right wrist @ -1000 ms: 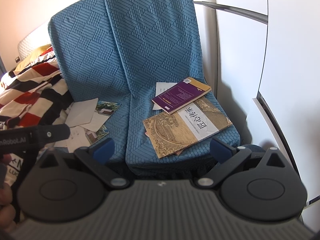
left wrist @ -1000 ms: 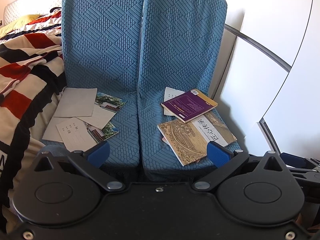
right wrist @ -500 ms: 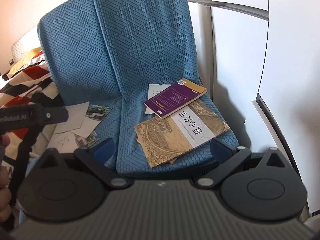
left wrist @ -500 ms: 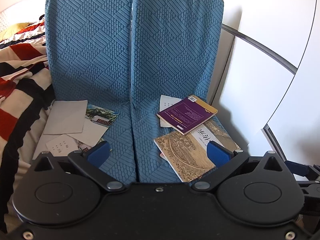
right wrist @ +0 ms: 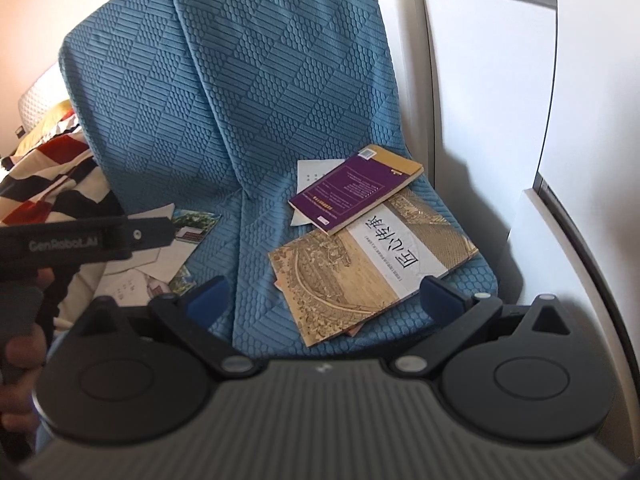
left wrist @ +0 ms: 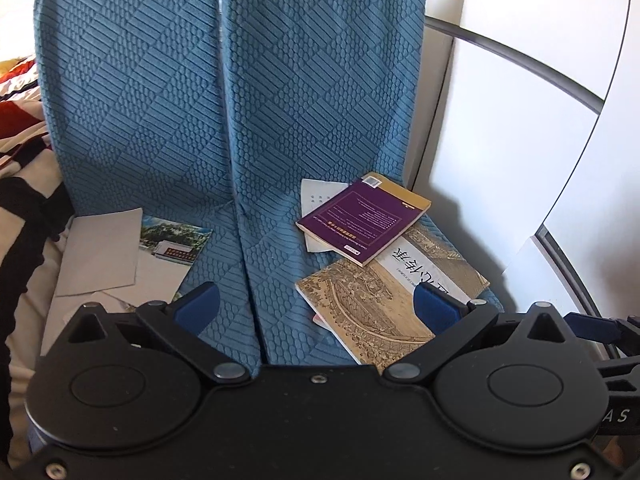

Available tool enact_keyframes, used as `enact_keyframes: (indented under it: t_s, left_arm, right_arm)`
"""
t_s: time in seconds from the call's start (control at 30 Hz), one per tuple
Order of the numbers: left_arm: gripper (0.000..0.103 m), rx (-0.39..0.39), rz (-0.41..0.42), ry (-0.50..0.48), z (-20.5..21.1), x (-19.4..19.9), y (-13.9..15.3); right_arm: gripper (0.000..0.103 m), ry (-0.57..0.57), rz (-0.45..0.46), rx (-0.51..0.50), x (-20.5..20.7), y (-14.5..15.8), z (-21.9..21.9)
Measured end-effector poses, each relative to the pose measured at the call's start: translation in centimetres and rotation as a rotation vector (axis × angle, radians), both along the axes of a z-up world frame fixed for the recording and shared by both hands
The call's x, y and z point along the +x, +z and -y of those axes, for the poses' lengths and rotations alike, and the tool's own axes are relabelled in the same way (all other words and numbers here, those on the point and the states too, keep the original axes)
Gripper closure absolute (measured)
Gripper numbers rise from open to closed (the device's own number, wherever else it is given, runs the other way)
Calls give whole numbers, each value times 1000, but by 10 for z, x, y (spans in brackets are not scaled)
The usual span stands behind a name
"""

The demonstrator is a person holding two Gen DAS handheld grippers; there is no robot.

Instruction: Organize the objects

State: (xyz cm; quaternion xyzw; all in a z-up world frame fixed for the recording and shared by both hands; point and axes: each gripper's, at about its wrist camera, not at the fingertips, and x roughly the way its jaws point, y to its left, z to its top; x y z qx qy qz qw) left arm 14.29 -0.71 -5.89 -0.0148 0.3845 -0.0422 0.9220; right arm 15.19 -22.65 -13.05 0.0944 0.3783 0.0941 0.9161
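A purple book [left wrist: 362, 218] [right wrist: 352, 190] lies askew on a large tan book [left wrist: 394, 286] [right wrist: 368, 262] on the right blue seat cushion [left wrist: 280, 292] [right wrist: 400, 332]. A white sheet [left wrist: 316, 198] [right wrist: 314, 174] pokes out from under the purple one. On the left cushion lie grey envelopes [left wrist: 100, 252] and photo cards [left wrist: 174, 236] [right wrist: 196, 226]. My left gripper [left wrist: 316, 308] hangs open over the front of the seats, its right finger above the tan book's corner. My right gripper [right wrist: 324, 298] is open too, just short of the tan book.
Tall quilted blue seat backs [left wrist: 224, 80] rise behind. White cabinet panels [left wrist: 500, 120] with a grey rail stand to the right. A striped red, black and cream blanket [right wrist: 52, 176] lies at left. A hand [right wrist: 20, 352] holds the left tool at the right view's edge.
Both grippers have moved forward and to the right, closer to the books on the right cushion. The left cushion's papers have slid toward the left edge of view. Nothing was grasped.
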Motion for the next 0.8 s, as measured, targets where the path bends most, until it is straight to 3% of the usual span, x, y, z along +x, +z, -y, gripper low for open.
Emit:
enact_keyframes:
  t_s: [0.37,0.6,0.8]
  left_arm:
    - [3,-11,-71,-89,5,63,-47]
    - [5,-20,-135,-179,8,115,-88]
    - [6,-29,-180,-281,15,154,-124]
  right_arm:
    - [3,-73,-77,27,36,-32,10]
    - [7,-141,-171,84,68,-69,17]
    - [18,-214,-252,135,93,-103,21]
